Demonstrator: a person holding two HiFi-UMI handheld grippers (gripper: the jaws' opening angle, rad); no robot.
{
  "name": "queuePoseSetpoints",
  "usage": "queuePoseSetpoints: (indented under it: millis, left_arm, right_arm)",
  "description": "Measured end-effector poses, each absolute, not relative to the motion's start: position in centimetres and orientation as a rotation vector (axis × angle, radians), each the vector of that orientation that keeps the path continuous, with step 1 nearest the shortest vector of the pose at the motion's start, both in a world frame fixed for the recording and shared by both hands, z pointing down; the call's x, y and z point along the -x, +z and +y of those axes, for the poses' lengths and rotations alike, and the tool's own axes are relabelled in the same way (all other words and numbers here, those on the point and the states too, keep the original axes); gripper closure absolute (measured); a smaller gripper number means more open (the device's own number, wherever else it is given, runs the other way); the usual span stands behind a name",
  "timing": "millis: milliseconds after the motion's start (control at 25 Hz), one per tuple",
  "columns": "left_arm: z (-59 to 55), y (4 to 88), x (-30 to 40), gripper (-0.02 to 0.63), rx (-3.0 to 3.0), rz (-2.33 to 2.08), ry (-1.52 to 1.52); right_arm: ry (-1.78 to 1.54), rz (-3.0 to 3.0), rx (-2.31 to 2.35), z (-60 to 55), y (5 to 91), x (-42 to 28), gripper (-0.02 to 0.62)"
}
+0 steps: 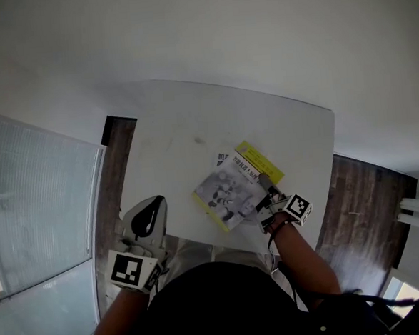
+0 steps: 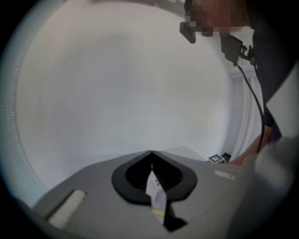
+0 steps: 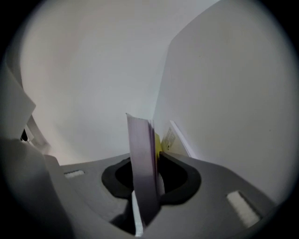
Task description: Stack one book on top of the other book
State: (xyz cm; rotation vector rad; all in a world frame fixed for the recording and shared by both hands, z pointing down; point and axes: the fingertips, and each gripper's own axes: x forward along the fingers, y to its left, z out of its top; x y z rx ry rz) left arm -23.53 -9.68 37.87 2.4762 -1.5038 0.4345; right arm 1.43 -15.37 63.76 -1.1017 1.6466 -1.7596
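A grey-covered book (image 1: 227, 190) lies slanted near the front edge of the white table (image 1: 186, 140), partly over a yellow-covered book (image 1: 261, 159). My right gripper (image 1: 266, 196) is shut on the grey book's near right edge. In the right gripper view that book (image 3: 140, 158) stands edge-on between the jaws, with the yellow book (image 3: 159, 142) just behind it. Whether the grey book rests on the yellow one or hangs just above it I cannot tell. My left gripper (image 1: 150, 216) sits at the table's front left edge, away from both books, its jaws (image 2: 150, 161) shut on nothing.
Dark wood floor (image 1: 362, 202) shows to the right of the table and in a strip at its left. A pale glass panel (image 1: 33, 204) stands at the far left. The far half of the table is bare white. A dark cable (image 2: 254, 100) hangs by the person's body.
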Motion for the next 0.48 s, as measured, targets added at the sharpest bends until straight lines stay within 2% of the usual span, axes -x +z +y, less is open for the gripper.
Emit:
queuePoseSetpoints:
  millis: [80,120,280,480]
  left_arm:
    - [-9.7,37.7,23.1,0.600,-2.449,-1.505,0.410]
    - [-9.7,37.6,23.0,0.600,-2.437,-1.506,0.408]
    - [-10.0,37.2,22.8,0.600,-2.453,-1.499,0.412]
    - [-10.3,36.9,22.3,0.600,-2.480,-1.479,0.416]
  right_arm:
    - [-1.750,1.651,1.105,-15.4,63.4,-1.5,0.500]
    - [-1.740,1.660,1.103,-15.4,63.3,-1.5,0.476]
    - [-1.706,1.712,1.117,-15.9,63.1,-1.5,0.312]
    - [-1.698,1.734,1.123,-15.9,62.4,-1.0,0.233]
